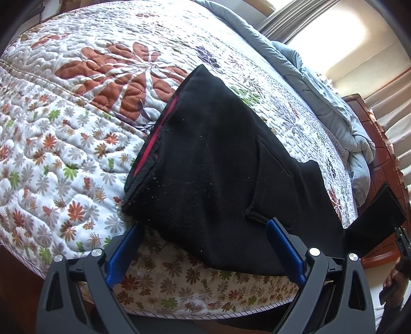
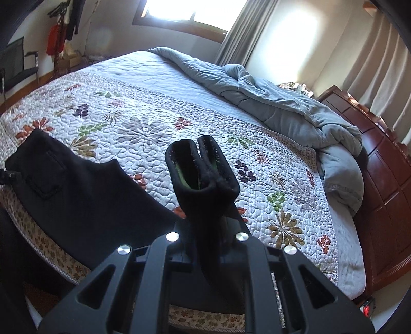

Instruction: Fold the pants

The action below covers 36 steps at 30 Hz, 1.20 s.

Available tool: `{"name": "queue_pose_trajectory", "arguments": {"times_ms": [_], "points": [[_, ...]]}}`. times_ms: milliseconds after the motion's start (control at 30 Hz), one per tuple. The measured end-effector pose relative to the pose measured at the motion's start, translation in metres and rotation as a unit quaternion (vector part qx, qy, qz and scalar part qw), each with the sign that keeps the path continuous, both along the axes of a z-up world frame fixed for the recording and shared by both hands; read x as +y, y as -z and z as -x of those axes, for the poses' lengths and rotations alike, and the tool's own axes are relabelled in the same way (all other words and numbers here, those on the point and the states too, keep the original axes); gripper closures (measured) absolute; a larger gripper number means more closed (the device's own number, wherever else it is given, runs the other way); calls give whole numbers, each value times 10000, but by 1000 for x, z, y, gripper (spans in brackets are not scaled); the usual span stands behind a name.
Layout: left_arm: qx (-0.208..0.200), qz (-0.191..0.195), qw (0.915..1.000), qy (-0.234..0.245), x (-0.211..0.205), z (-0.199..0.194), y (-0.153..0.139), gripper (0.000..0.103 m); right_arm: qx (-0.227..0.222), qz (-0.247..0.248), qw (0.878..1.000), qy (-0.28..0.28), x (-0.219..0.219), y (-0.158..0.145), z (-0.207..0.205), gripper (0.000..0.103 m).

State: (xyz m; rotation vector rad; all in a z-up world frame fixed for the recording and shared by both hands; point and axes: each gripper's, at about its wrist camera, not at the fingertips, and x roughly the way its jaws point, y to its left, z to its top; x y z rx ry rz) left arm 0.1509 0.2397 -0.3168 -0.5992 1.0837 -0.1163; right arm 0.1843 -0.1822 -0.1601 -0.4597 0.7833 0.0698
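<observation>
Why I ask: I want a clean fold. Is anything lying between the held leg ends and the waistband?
Nothing visible. The leg ends sit clamped in the right gripper above bare quilt, the waistband lies uncovered, and the bunched duvet is off at the far side.

Daylight floods in from a blown-out window [image 2: 169, 10]; glare whitens the wall [image 2: 287, 33]. Fisheye bending curves the bed [image 1: 77, 128], dark vignette rings the corners. Black pants [image 1: 218, 159] lose detail.

No text, label, brand, number or sign can be read in either view, near the grippers or beyond them.
</observation>
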Motion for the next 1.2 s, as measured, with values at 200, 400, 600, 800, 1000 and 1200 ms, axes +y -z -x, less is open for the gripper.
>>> {"name": "queue_pose_trajectory", "arguments": {"times_ms": [200,400,600,800,1000,1200], "points": [[-2,5,10000,0,0,0,0,7,88,565,9981,-228,27,24,-1,92],[-4,10,10000,4,0,0,0,7,225,973,9938,-483,51,49,1,92],[-5,17,10000,1,0,0,0,7,307,1588,9842,-728,72,81,6,92],[-7,38,10000,1,0,1,0,7,327,2109,9712,-1059,92,109,13,92],[-14,64,10000,14,2,1,0,7,425,2442,9609,-1237,105,134,16,92],[-18,93,10000,21,4,2,1,7,483,2669,9524,-1394,116,154,20,92]]}}
